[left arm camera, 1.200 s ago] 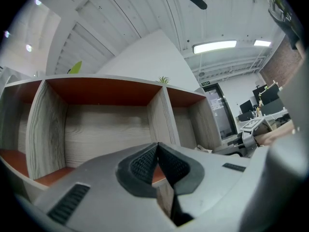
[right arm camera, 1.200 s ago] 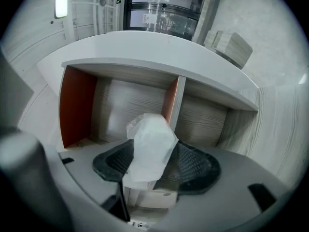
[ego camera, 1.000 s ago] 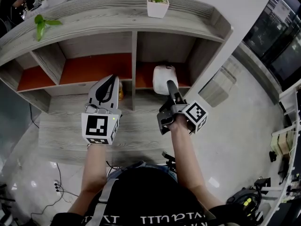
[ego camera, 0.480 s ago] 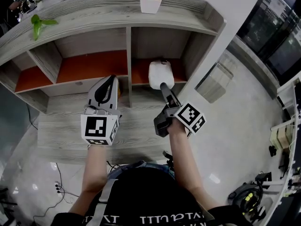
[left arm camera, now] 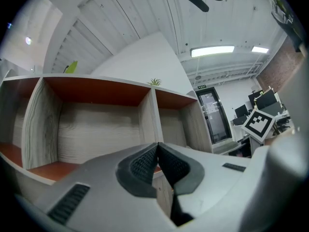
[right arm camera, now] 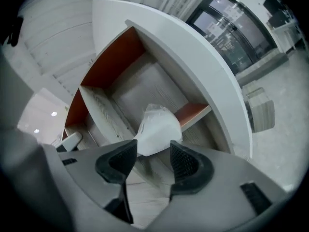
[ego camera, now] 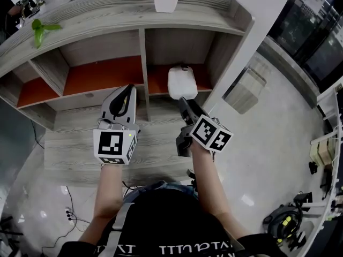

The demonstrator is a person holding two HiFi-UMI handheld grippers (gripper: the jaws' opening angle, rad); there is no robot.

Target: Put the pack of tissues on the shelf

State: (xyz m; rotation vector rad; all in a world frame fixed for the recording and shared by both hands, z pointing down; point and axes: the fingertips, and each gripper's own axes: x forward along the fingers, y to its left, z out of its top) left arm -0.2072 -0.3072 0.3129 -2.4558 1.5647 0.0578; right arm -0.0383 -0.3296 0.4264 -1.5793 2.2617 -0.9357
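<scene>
The pack of tissues (ego camera: 182,82) is already in the right-hand compartment of the shelf (ego camera: 107,71), right at the front lip, on the orange floor. Your right gripper (ego camera: 182,100) is pointing straight at it. The pack is dead ahead of those jaws, just past the tips, and from your head view its long side runs in line with the gripper, into the compartment. Whether it's lying flat or standing on end, I can't quite tell.

The right jaws are apart and have just been narrowing, with no pad pressing on the pack. It shows in the gap but beyond the tips, not between the pads. Your right hand is much the nearer one. The left gripper (ego camera: 127,88) hangs over the desk (ego camera: 69,143) in front of the divider, well to the side, with its jaws pressed together on nothing.

Compared with a second ago, the right gripper's tips overlapped the pack's near end then, and now they sit just at its edge, so you've drawn back a touch. The marker cube (ego camera: 211,133) has rolled round to face up. The left hasn't budged.
</scene>
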